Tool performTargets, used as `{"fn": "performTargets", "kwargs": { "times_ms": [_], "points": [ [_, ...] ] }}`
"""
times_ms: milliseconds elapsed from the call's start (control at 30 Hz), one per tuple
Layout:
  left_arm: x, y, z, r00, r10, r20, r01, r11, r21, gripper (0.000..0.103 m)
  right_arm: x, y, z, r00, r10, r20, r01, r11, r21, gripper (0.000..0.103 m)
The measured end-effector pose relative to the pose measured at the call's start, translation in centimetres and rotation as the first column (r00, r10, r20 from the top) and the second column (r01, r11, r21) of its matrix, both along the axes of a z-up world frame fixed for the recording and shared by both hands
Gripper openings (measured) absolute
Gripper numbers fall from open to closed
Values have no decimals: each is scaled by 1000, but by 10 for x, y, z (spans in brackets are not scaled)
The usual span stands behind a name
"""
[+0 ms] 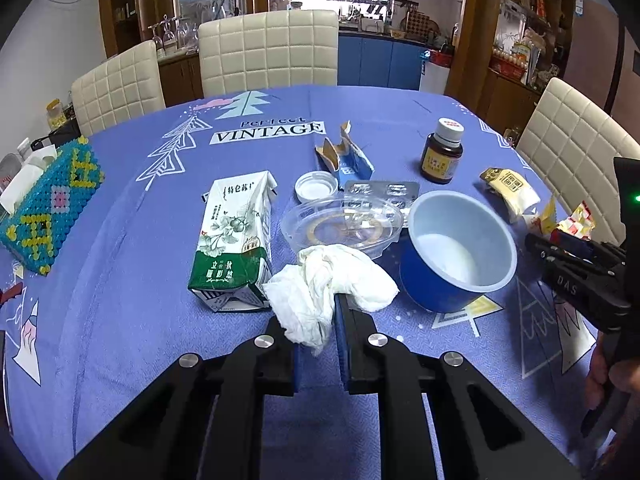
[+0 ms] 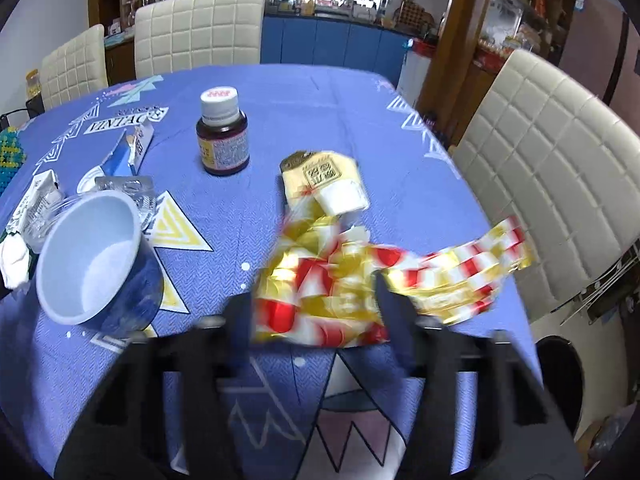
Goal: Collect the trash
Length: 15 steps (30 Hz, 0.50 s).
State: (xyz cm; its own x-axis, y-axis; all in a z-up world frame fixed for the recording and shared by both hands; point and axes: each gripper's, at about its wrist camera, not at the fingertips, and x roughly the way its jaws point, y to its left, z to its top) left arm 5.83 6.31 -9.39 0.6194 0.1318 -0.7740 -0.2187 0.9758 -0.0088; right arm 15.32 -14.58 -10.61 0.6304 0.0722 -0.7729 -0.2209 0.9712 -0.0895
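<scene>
My left gripper (image 1: 320,320) is shut on a crumpled white tissue (image 1: 332,280), which lies in front of a clear plastic dish (image 1: 340,226) and beside a green-and-white milk carton (image 1: 236,240). My right gripper (image 2: 316,312) is closed around a red, white and gold foil wrapper (image 2: 340,292); the view is motion-blurred. A gold snack packet (image 2: 324,182) lies just beyond the wrapper. The right gripper also shows at the right edge of the left wrist view (image 1: 576,264).
A tilted blue cup (image 1: 456,252) (image 2: 96,264), a brown medicine bottle (image 1: 442,152) (image 2: 222,136), a torn blue box (image 1: 348,158), blister packs (image 1: 380,192), a white lid (image 1: 316,186) and a beaded tissue box (image 1: 48,208) are on the blue tablecloth. Cream chairs (image 2: 552,184) surround the table.
</scene>
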Motion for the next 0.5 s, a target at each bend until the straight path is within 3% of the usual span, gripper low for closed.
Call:
{"fn": "performTargets", "kwargs": {
  "times_ms": [200,500],
  "points": [
    [-2,-3,0,1000,-8,0,8,1000,-3,13,-15,-6,6,1000,10,22,-11,1000,27,22],
    [-18,-24,21,997,-64,43,64,998,4,13,-54,-17,32,999,18,51,-22,998,65,18]
  ]
}}
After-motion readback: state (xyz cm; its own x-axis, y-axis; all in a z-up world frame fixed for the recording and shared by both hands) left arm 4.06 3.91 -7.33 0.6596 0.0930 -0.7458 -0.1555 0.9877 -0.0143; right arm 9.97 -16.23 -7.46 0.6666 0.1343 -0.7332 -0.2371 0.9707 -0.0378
